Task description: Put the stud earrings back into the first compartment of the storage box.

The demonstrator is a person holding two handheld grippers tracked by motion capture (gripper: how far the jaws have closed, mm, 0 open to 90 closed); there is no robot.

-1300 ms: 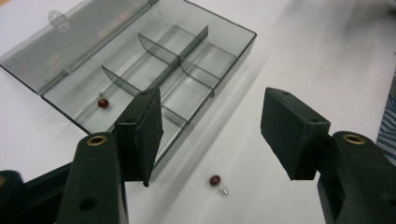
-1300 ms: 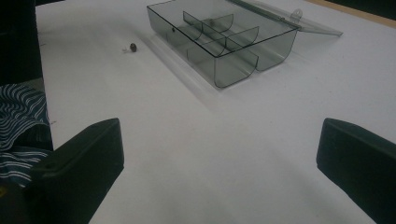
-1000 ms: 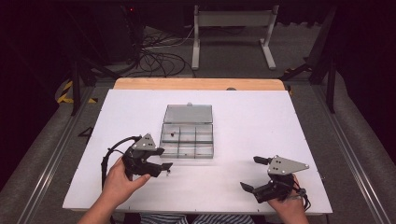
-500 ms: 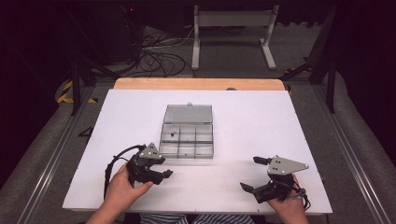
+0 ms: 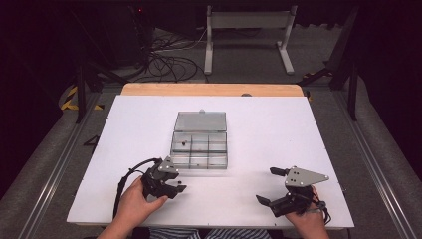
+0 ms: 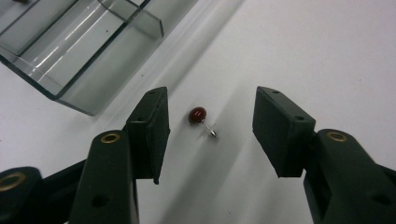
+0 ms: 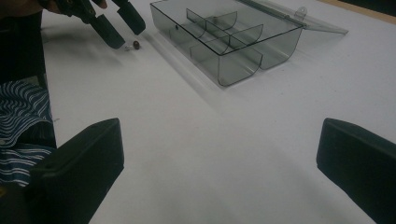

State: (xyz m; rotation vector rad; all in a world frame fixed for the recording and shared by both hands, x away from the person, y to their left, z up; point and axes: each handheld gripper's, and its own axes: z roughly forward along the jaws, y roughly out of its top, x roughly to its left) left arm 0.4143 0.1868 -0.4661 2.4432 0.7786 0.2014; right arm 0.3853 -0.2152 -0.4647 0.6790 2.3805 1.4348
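Note:
A pin with a dark red round head point(image 6: 197, 115) lies on the white table point(image 5: 278, 134), just off the near left corner of a clear compartment box point(image 6: 70, 60). My left gripper point(image 6: 211, 100) is open, one jaw on each side of the pin and neither touching it. From above, the left gripper point(image 5: 178, 185) sits in front of the box point(image 5: 199, 149), whose lid point(image 5: 200, 121) lies open at the far side. A small dark item point(image 5: 184, 143) rests in one compartment. My right gripper point(image 5: 268, 185) is open and holds nothing near the front right edge.
The right gripper view shows the box point(image 7: 229, 42), the left gripper point(image 7: 119, 30) over the pin point(image 7: 136, 45), and the person's striped clothing point(image 7: 18, 121). A wooden strip point(image 5: 211, 89) runs along the table's far edge. Beyond it are cables point(image 5: 164, 55) and a white stand point(image 5: 246, 30).
My left gripper has drawn back from beside the box toward the person's edge of the table. The right gripper has not moved.

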